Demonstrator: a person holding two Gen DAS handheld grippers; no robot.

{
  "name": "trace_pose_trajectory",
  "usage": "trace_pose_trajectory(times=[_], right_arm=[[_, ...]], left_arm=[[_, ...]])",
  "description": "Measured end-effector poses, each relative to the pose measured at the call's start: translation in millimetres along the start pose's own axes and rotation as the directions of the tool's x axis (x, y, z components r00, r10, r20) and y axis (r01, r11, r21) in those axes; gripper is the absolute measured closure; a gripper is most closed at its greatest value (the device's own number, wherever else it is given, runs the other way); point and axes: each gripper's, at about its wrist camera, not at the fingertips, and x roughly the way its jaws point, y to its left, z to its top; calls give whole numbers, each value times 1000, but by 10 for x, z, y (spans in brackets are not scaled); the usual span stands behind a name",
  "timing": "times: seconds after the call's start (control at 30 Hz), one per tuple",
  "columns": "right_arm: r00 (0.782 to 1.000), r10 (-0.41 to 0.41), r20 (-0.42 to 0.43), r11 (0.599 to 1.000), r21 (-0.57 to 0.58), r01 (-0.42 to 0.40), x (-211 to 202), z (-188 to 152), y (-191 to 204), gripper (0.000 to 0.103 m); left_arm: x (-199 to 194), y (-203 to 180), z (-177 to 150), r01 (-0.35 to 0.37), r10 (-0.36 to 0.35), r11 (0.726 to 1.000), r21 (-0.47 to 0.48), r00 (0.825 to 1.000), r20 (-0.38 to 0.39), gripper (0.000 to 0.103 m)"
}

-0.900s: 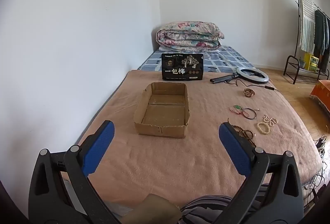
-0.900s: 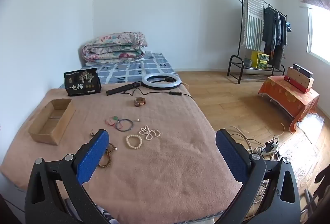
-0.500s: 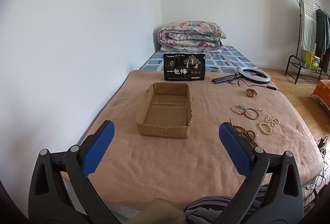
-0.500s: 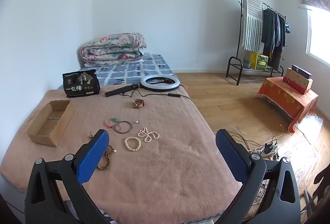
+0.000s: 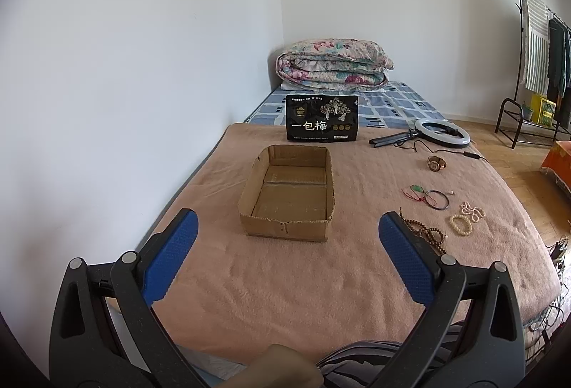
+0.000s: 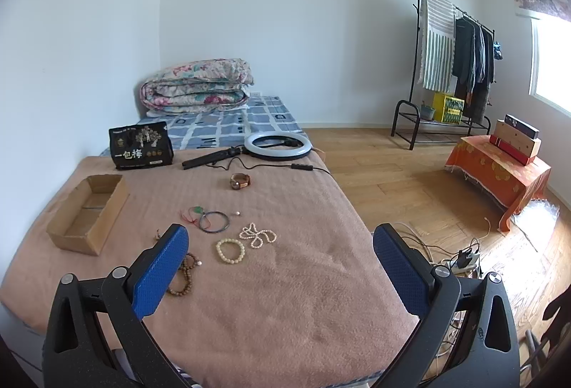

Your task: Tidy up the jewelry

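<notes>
An open, empty cardboard box (image 5: 289, 195) sits on the pink blanket; it also shows in the right wrist view (image 6: 87, 213). Jewelry lies to its right: a watch (image 6: 239, 181), a dark bangle with a green pendant on red cord (image 6: 213, 221), a cream bead bracelet (image 6: 230, 250), a pearl strand (image 6: 257, 235) and brown prayer beads (image 6: 183, 275). My left gripper (image 5: 287, 259) is open and empty, short of the box. My right gripper (image 6: 280, 266) is open and empty, above the blanket near the bracelets.
A black snack bag (image 5: 322, 122) stands behind the box. A ring light with cable (image 6: 277, 145) lies at the blanket's far end. A folded quilt (image 5: 333, 64) is by the wall. A clothes rack (image 6: 453, 66) and an orange-covered table (image 6: 499, 170) stand on the floor to the right.
Both grippers have drifted slightly; the bed and objects sit a little lower and closer in view. Nothing was grasped or moved.
</notes>
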Motion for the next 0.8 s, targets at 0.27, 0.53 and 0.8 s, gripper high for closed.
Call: trace_pose_trajectory(times=[0.27,0.53,0.8], right_arm=[[1000,1,0,1000,1,-1,-3,1,-8,0],[1000,1,1,1000,-2,-1,1,13,-3,0],[1000,1,1,1000,-1,-1,9,10,5,0]], left_arm=[[-48,45,54,-3,3,1000,-1,1000,3,0],[-35,-9,23,-1,1,1000,6,1000,0,0],[-40,-10,13,-4,4,1000,0,1000,1,0]])
